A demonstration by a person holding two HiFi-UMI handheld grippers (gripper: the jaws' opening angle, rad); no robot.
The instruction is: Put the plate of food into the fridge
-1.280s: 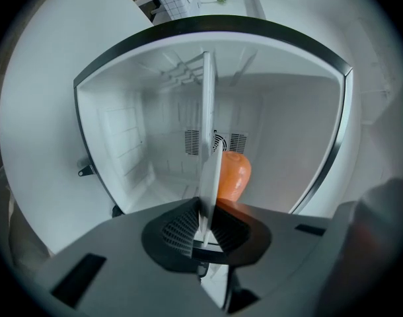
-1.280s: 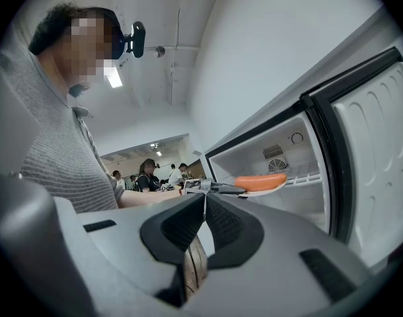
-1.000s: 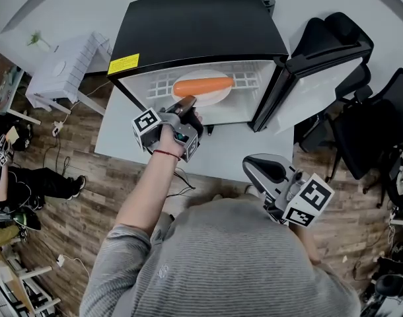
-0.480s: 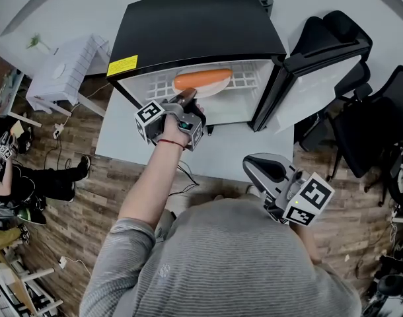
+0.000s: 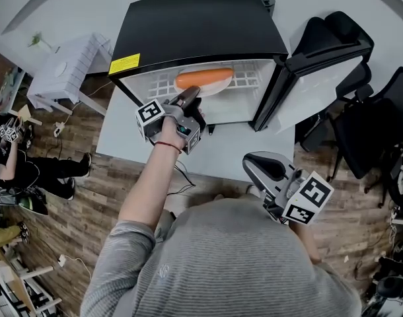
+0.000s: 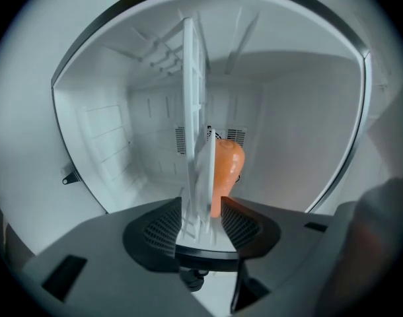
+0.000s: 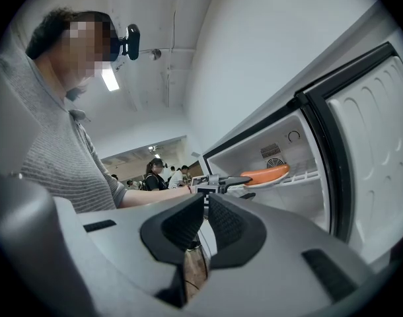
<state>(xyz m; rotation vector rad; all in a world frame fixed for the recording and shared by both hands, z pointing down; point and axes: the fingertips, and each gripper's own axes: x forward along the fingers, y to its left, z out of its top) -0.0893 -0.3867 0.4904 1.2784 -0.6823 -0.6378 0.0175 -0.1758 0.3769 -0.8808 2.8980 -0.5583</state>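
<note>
The black mini fridge point(image 5: 201, 25) stands with its door point(image 5: 320, 78) swung open to the right. On its white wire shelf point(image 6: 191, 111) rests a white plate point(image 5: 218, 89) that carries a long orange piece of food point(image 5: 203, 78). My left gripper point(image 5: 191, 98) is at the fridge mouth with its jaws opening. In the left gripper view the plate's rim point(image 6: 205, 177) lies between the jaws without being pressed, and the orange food point(image 6: 226, 170) is just behind. My right gripper point(image 5: 257, 167) hangs near my body, shut on nothing, well back from the fridge.
The fridge sits on a low grey surface point(image 5: 122, 137). Black office chairs point(image 5: 380, 124) crowd the right side next to the open door. A white side table point(image 5: 63, 71) is at the left, and a person point(image 5: 16, 177) sits on the wood floor further left.
The left gripper carried the plate deeper onto the fridge shelf, then its jaws spread off the rim. The right gripper stayed in place.
</note>
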